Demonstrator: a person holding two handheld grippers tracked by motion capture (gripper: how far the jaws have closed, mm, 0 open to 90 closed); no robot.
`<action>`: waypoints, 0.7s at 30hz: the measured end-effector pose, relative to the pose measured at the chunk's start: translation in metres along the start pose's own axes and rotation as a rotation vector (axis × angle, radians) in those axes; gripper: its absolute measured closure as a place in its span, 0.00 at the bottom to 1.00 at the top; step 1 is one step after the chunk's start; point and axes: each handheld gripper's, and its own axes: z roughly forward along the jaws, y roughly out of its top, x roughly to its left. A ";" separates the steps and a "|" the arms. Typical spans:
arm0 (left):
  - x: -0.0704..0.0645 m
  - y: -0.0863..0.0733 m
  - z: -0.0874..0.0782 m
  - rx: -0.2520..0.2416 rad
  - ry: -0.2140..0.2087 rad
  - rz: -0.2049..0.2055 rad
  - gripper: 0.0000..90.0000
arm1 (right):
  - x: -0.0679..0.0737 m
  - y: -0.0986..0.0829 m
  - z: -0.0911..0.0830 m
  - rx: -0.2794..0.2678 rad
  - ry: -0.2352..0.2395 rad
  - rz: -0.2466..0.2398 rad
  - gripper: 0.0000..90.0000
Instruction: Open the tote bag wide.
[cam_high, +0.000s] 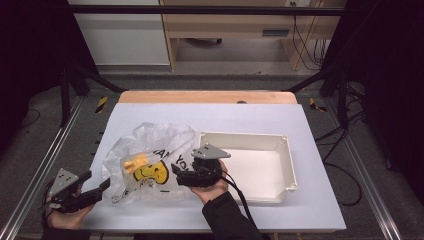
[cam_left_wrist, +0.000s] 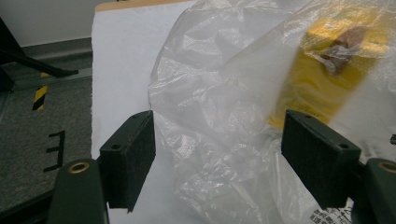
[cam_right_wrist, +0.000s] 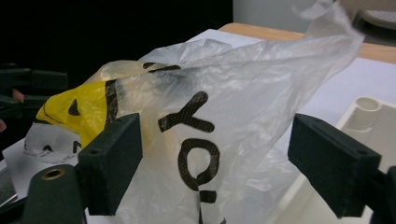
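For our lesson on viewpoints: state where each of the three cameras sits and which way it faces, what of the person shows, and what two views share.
High view: above the person's side, facing forward and down on the table; both hands and the left tool show.
Left gripper view: on the left tool, facing the plastic bag; open jaws show.
Right gripper view: on the right tool, facing the bag's lettering; open jaws show.
Shared: both gripper views see the bag.

Your left gripper (cam_high: 100, 187) has bare table (cam_high: 210, 117) behind it; the plastic bag (cam_high: 150, 162) blocks ahead. Right gripper (cam_high: 176, 172) sits hemmed between bag and white tray (cam_high: 287, 165). Far table strip open; tray interior open.
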 end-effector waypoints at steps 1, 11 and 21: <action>0.000 0.000 0.000 -0.001 0.000 -0.002 0.29 | 0.001 0.000 0.001 0.003 0.009 0.003 0.22; 0.001 0.000 -0.001 0.000 0.002 -0.006 0.29 | 0.003 -0.005 0.012 0.024 0.075 0.006 0.47; 0.002 0.001 -0.002 -0.006 0.004 -0.017 0.29 | 0.007 -0.007 0.013 0.038 0.116 -0.011 0.90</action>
